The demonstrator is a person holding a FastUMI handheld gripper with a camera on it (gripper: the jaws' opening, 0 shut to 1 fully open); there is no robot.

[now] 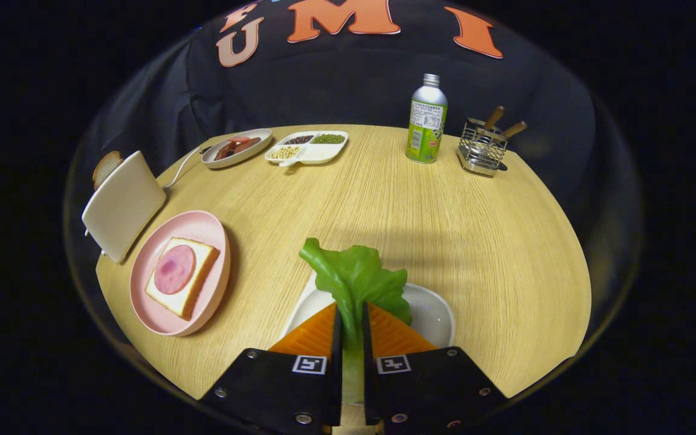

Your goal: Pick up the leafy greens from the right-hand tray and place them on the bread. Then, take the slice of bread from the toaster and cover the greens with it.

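With my tongs (pixel 348 314) nearly closed, both fingers press on the pale stalk of the green leafy lettuce piece (pixel 357 281), one from each side. Its ruffled blade fans out just ahead of the fingertips. Behind the leaf and under the fingers lies the white tray (pixel 432 314), on the near part of the round light wooden table (pixel 444 223); whether the leaf touches the tray or hangs above it, I cannot tell.

Left of the fingers sits a round pink plate (pixel 203 226) holding a square slice of white bread (pixel 194 284) topped with a round pink slice of ham (pixel 174 269). Just beyond that plate, at the table's left edge, stands the cream-coloured toaster (pixel 123 205), a brown-crusted bread slice (pixel 106 167) poking from its top.

Far side of the table:
- an oval dish with reddish-brown pieces (pixel 236 147);
- beside it, a white divided tray of beans and grains (pixel 307 147);
- to the right, a silver-and-green metal bottle (pixel 426 121);
- beyond it, a wire basket holding wooden-handled utensils (pixel 482 148).
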